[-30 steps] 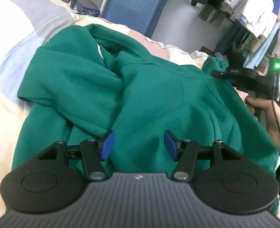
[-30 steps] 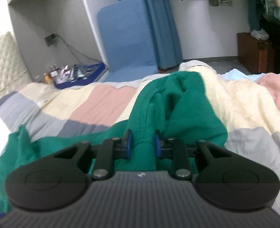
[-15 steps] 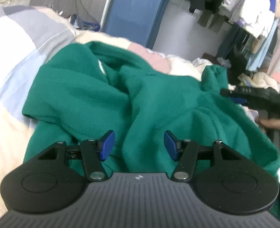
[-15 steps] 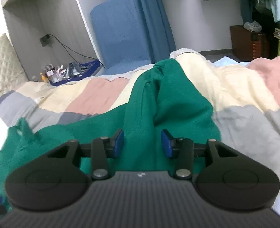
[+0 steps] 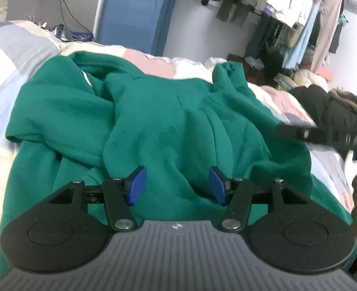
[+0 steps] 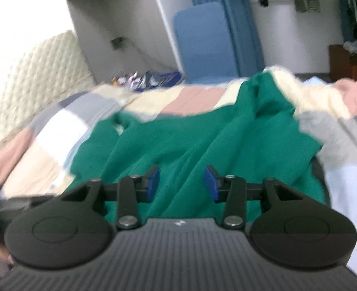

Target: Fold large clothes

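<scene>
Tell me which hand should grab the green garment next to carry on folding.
Left, probably. The left tongs stand open low over the bunched middle of the green garment. The right tongs, also empty, have just been closing a little, and their view is blurred.

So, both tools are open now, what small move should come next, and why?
Probably bring the right tool down onto the near edge of the green top and close. Its jaws, just closing a bit, hold no cloth, and the top lies bunched on the quilt, unfolded.
</scene>
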`<control>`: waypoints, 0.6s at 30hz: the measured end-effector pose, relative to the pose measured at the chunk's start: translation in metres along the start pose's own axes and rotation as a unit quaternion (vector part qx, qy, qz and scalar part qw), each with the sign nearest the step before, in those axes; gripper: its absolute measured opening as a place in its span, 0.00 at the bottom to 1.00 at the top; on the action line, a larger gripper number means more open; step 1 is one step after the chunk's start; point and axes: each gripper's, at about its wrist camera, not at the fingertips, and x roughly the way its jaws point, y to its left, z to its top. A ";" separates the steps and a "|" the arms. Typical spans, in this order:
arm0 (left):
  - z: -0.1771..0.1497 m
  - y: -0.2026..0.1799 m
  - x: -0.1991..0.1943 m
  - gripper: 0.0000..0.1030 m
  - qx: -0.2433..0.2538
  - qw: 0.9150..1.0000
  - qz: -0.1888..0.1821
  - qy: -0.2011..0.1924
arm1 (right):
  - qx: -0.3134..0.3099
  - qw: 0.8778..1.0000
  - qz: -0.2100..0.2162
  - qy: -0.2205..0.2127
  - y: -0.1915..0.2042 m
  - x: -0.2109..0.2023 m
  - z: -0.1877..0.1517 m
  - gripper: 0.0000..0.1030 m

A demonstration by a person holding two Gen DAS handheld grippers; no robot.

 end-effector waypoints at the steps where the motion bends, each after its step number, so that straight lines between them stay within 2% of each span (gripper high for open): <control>1: -0.002 -0.001 0.001 0.61 0.001 1.000 0.002 0.005 | -0.008 1.000 -0.001 0.011 0.005 0.001 -0.006 0.34; 4: -0.008 -0.001 0.007 0.61 0.002 1.000 0.015 0.020 | -0.027 0.998 -0.020 0.051 0.009 0.015 -0.020 0.32; 9: -0.016 0.000 0.023 0.61 0.009 0.999 0.033 0.036 | -0.010 0.992 -0.034 0.120 -0.006 0.050 -0.034 0.32; 13: -0.016 -0.002 0.027 0.61 0.012 0.999 0.042 0.033 | 0.004 0.991 -0.032 0.128 -0.017 0.058 -0.039 0.30; 18: -0.014 -0.005 0.011 0.61 0.009 0.998 0.048 0.025 | 0.019 0.993 -0.027 0.117 -0.015 0.040 -0.039 0.32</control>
